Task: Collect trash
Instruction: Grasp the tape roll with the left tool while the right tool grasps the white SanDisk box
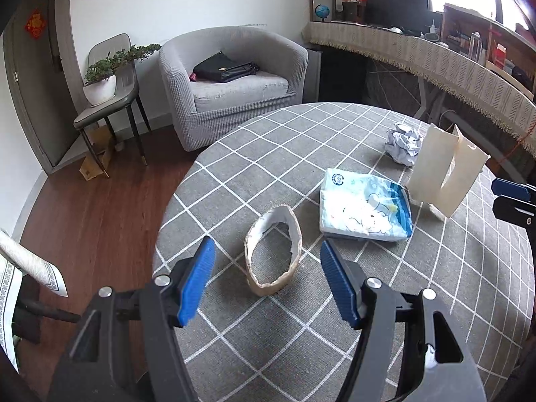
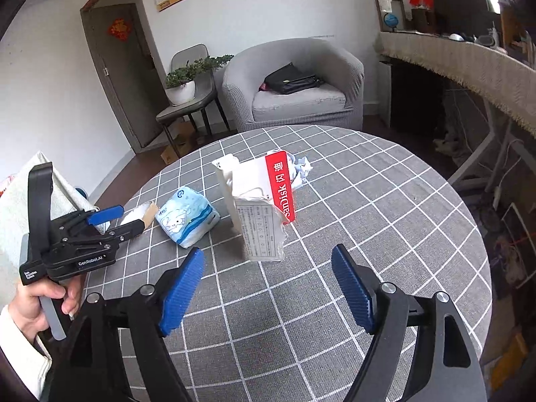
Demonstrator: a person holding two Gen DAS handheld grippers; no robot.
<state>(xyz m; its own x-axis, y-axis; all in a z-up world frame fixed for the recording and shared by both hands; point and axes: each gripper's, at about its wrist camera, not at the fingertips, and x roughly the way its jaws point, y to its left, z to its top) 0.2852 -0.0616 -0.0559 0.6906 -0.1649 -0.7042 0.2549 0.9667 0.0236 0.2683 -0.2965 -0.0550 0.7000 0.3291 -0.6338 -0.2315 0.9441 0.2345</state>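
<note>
Crumpled paper (image 2: 301, 169) half hidden behind torn box (image 2: 259, 207)

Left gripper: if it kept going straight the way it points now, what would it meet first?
Most likely the torn cardboard ring, lying between the open left gripper fingers' line on the table; depth is uncertain.

Four pieces of trash on the round bench: a torn cardboard ring (image 1: 273, 251) standing on edge near the front-left edge; a blue-and-white tissue pack (image 1: 365, 211) lying flat mid-bench. A torn white carton with a red side panel (image 2: 259, 207) stands upright beside the pack, and a crumpled paper ball (image 1: 403, 145) lies just behind the carton, toward the far edge.
</note>
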